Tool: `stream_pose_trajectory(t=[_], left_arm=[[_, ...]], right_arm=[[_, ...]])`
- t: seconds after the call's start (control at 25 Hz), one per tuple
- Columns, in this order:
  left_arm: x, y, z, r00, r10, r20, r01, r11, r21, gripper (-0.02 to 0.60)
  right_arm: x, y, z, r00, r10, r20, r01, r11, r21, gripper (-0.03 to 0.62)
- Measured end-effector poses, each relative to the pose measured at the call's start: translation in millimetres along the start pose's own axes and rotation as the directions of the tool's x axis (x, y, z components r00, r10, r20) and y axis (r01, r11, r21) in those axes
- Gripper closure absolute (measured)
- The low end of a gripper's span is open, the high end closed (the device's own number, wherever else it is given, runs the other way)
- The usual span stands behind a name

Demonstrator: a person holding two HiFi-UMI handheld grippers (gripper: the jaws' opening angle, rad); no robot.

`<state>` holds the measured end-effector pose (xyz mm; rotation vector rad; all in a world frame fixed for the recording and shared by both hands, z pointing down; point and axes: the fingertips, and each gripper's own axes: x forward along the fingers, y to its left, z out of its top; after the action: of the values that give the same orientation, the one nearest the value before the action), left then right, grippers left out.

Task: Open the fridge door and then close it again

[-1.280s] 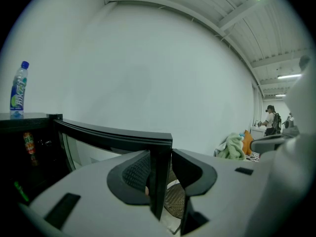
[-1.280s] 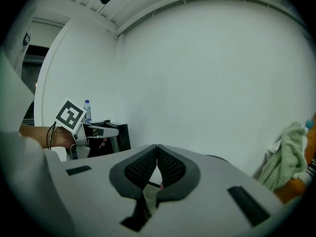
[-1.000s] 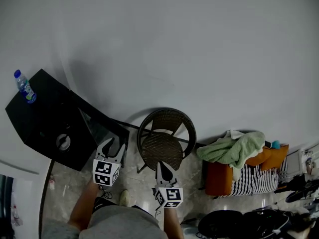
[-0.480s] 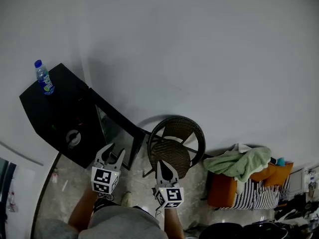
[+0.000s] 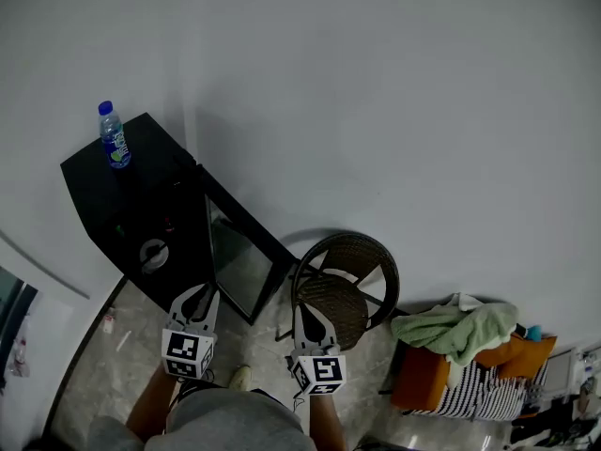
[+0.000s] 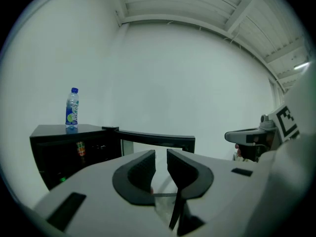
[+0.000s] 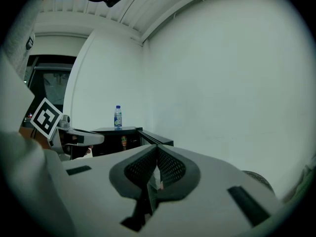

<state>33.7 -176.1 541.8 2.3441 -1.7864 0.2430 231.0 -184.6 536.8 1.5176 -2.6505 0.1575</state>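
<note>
Most of the open fridge (image 5: 122, 205) interior is lost in darkness.

The small black fridge (image 5: 131, 195) stands upright against the white wall, its glass-paned door (image 5: 239, 261) swung wide open.

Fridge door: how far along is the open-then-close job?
Opening looks done: the small black fridge has its glass-fronted door standing wide. In hand: the left gripper faces it, jaws closing on nothing; the right gripper is shut, empty. Left: shutting the door.
</note>
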Motion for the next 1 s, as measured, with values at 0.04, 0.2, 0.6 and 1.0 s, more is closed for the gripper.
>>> stream_pose_trajectory(t=[0.04,0.2,0.6,1.0], left_arm=[[-4.2,3.5,-2.6,1.0,0.012,-0.004,-0.012,1.0,-0.004,0.511],[-18.7,15.0,-11.0,0.998,0.058,-0.006,-0.058,0.998,-0.025,0.544],[-37.1,20.3,-18.2,0.994,0.105,0.014,-0.105,0.994,-0.039,0.577],[-41.1,6.9,-15.5,0.995,0.094,0.034,-0.093,0.994,-0.05,0.577]], right_arm=[[1.6,2.5,-0.7,1.0,0.007,-0.002,-0.007,1.0,0.0,0.571],[5.1,10.8,-3.0,0.999,0.033,-0.007,-0.033,0.999,-0.003,0.571],[5.2,18.5,-6.7,0.998,0.055,-0.013,-0.055,0.998,-0.013,0.571],[-7.8,14.5,-6.9,0.999,0.049,-0.009,-0.049,0.999,-0.01,0.571]])
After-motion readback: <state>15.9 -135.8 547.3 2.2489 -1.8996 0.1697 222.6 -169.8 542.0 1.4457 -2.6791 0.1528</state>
